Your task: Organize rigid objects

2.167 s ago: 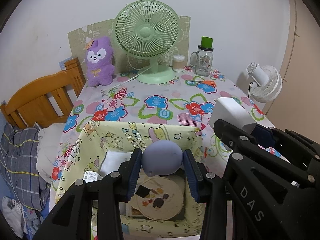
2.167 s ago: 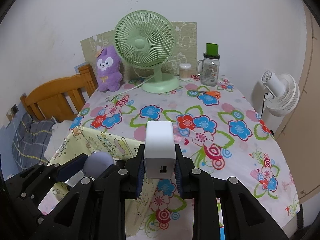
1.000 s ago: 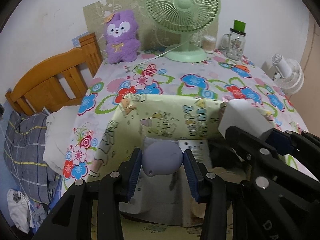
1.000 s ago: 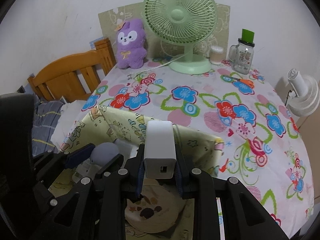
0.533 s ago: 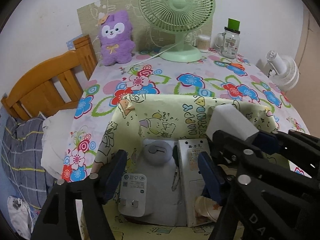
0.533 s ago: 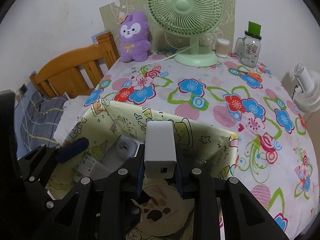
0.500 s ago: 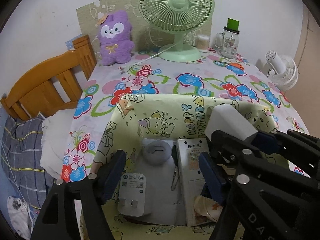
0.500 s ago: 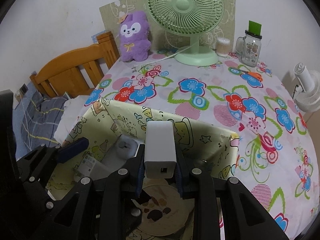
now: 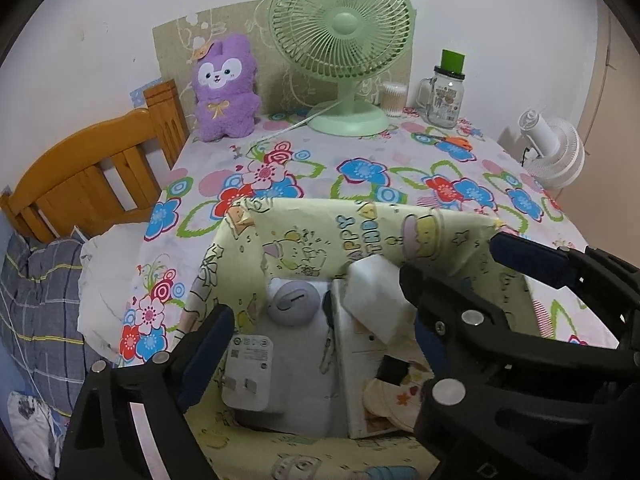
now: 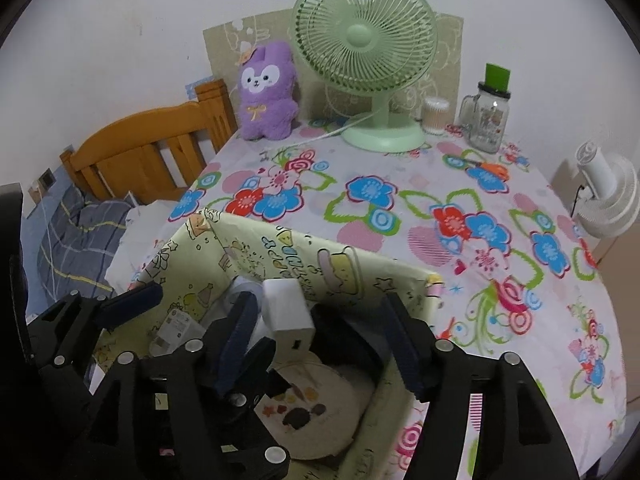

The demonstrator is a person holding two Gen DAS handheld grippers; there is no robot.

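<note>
A yellow cartoon-print box (image 9: 360,224) stands at the near edge of the flowered table (image 9: 360,168). Inside it lie a lilac round object (image 9: 294,303), a white plug adapter (image 9: 248,376), a flat white box (image 9: 360,380) and a round patterned disc (image 10: 316,408). A white charger block (image 10: 286,312) lies tilted in the box, also seen in the left wrist view (image 9: 378,300). My left gripper (image 9: 316,344) is open over the box. My right gripper (image 10: 320,344) is open, with the charger block loose between its fingers.
A green desk fan (image 9: 344,60), a purple plush (image 9: 226,88), a glass jar with a green lid (image 9: 446,92) and a cotton-swab tub (image 9: 394,98) stand at the back. A wooden headboard (image 9: 88,176) and bedding lie left; a white fan (image 9: 554,152) right.
My left gripper opened and dropped the lilac object into the box. My right gripper has now opened and let go of the white charger block, which sits lower inside the box.
</note>
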